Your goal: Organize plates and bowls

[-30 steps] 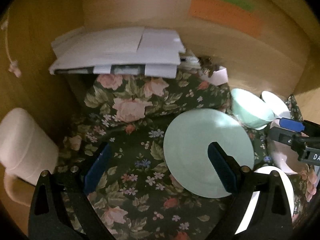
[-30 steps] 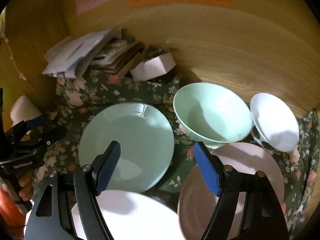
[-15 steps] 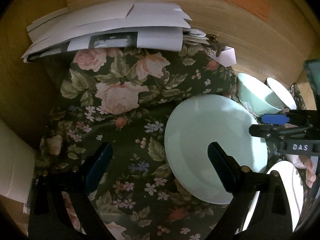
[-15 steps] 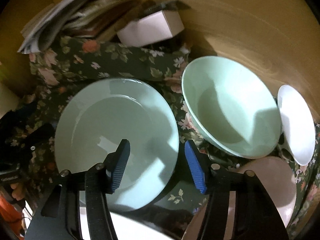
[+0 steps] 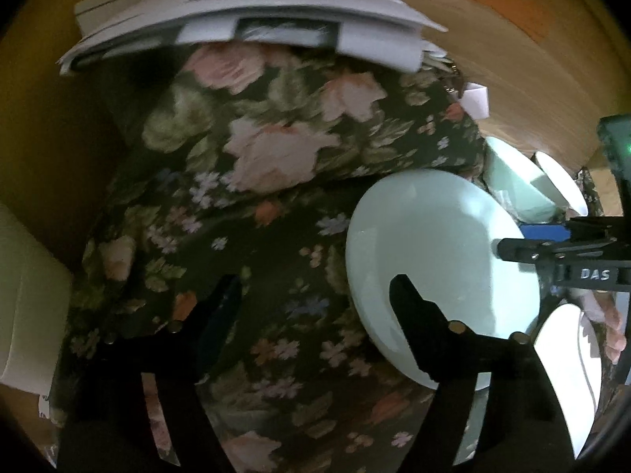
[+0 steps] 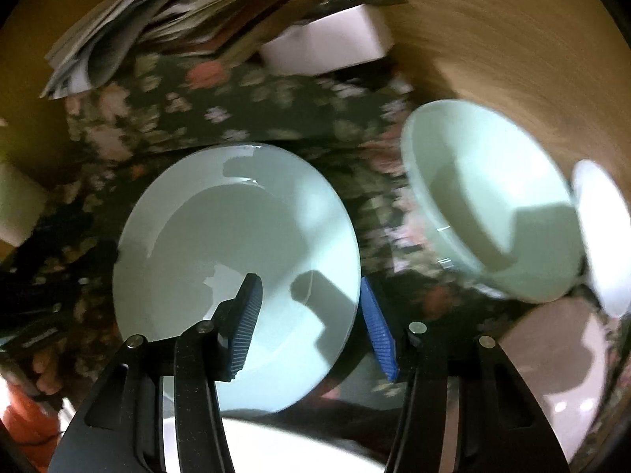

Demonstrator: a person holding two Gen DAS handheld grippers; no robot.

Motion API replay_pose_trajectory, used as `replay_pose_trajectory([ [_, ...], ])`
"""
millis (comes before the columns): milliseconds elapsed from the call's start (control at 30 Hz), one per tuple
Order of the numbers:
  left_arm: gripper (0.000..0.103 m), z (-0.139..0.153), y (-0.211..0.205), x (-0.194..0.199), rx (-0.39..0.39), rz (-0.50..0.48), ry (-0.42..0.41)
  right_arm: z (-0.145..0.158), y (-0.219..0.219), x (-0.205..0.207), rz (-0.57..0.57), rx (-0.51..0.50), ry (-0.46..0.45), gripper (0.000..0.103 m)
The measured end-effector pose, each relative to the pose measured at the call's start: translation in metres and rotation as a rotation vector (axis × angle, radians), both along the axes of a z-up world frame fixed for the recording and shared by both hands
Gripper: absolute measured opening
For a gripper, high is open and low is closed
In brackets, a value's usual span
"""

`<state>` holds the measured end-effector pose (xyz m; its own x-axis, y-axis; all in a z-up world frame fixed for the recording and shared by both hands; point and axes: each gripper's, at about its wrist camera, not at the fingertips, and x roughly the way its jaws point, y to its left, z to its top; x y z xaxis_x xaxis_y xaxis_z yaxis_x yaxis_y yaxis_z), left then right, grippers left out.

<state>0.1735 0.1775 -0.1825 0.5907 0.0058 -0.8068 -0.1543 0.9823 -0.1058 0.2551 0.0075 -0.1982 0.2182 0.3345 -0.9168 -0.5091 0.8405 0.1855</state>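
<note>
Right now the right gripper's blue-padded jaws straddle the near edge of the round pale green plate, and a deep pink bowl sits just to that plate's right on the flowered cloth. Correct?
Not quite: the deep bowl right of the round pale green plate is pale green too, not pink, as the right wrist view shows. The right gripper does straddle the plate's near edge, its jaws having just been closing, and both dishes sit on the flowered cloth.
</note>
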Motion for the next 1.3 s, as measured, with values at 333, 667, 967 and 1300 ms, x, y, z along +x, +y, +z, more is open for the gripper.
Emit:
replay_pose_trajectory([
  [333, 0.062, -0.009, 0.028, -0.028, 0.002, 0.05, 0.047, -0.008, 0.034, -0.025, 0.049, 0.022, -0.024, 0.045],
  [667, 0.047, -0.011, 0.028, -0.026, -0.023, 0.023, 0.046, -0.016, 0.043, -0.034, 0.047, 0.012, -0.073, 0.039],
  [967, 0.037, -0.013, 0.004, -0.012, -0.001, -0.022, 0.035, -0.015, 0.026, -0.038, 0.044, 0.046, -0.073, 0.022],
  [1300, 0.037, -0.007, -0.007, -0.007, 0.004, 0.021, 0.04, 0.017, -0.004, -0.043, 0.049, 0.098, -0.094, 0.022],
])
